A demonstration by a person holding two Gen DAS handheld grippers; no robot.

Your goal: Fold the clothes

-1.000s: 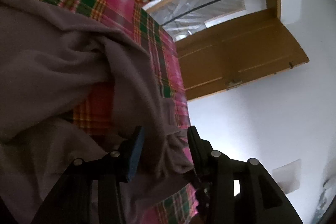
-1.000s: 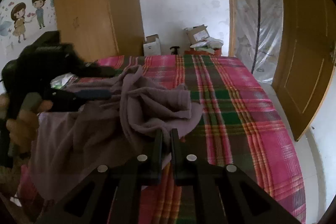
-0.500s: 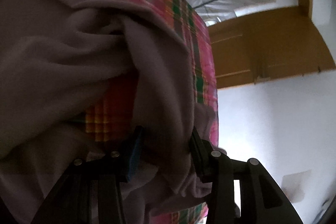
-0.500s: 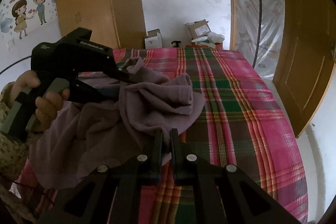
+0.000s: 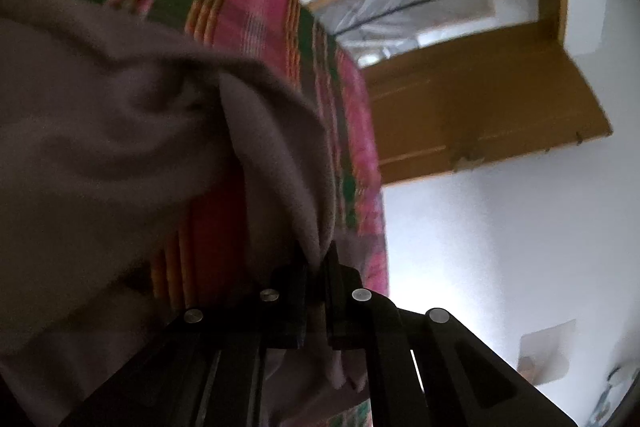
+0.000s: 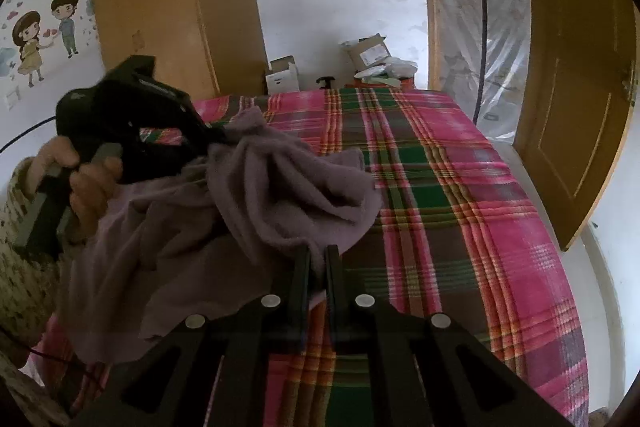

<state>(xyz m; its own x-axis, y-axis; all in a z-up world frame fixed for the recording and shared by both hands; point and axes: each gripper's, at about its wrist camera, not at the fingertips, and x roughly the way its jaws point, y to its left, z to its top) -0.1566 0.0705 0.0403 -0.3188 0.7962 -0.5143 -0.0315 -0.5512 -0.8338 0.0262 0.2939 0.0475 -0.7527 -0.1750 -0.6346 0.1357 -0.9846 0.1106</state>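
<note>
Now that the left gripper (image 5: 318, 263) has clamped the crumpled mauve fleece garment (image 6: 280, 195), both hold it; right gripper (image 6: 318, 259) pinched shut on cloth, ready to spread.

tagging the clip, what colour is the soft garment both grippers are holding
Plain muted greyish-purple fleece garment, no pattern; clearest in the right wrist view.
</note>
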